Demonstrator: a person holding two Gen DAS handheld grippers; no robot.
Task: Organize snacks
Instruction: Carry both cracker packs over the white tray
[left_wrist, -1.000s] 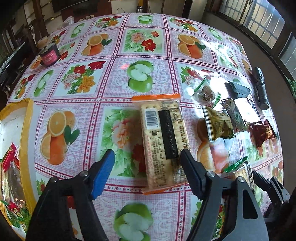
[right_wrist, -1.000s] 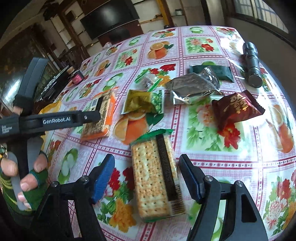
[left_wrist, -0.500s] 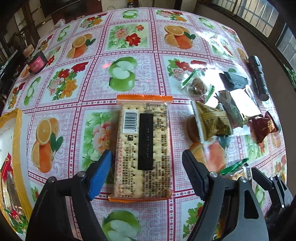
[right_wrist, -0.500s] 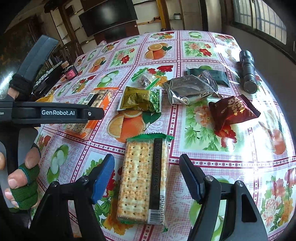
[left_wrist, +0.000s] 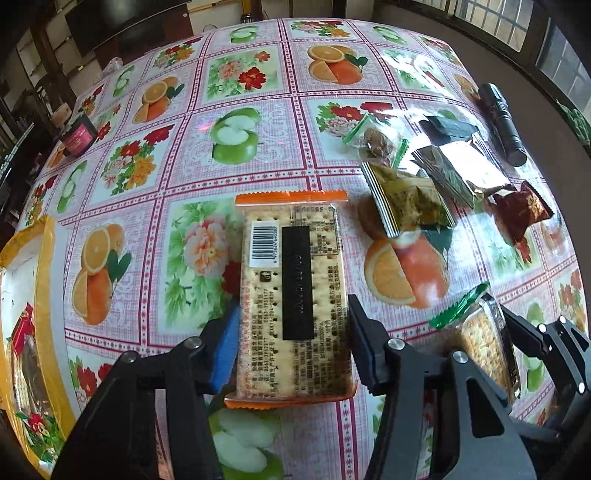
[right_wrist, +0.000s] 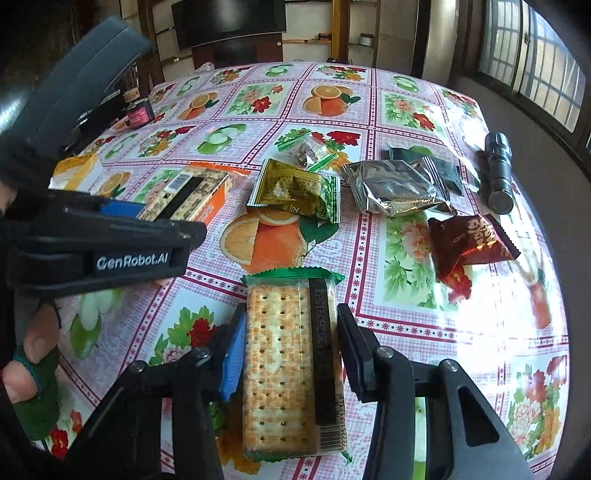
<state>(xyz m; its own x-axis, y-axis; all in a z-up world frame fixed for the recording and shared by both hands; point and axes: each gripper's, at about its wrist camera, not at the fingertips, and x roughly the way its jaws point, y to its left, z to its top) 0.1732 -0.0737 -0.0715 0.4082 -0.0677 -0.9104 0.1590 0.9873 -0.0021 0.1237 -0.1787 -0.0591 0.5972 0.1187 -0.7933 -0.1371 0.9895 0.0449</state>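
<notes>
My left gripper (left_wrist: 293, 341) clamps orange-edged cracker pack (left_wrist: 291, 295) by long edges – right gripper (right_wrist: 290, 347) likewise on green-edged cracker pack (right_wrist: 288, 365); bare tablecloth (left_wrist: 221, 92) beyond.

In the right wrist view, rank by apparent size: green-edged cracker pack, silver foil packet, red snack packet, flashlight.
1. green-edged cracker pack, largest, though it sits nearest the camera, between the right gripper's fingers.
2. silver foil packet.
3. red snack packet.
4. flashlight.
The last three look close; fisheye distortion makes their order unsure.
</notes>
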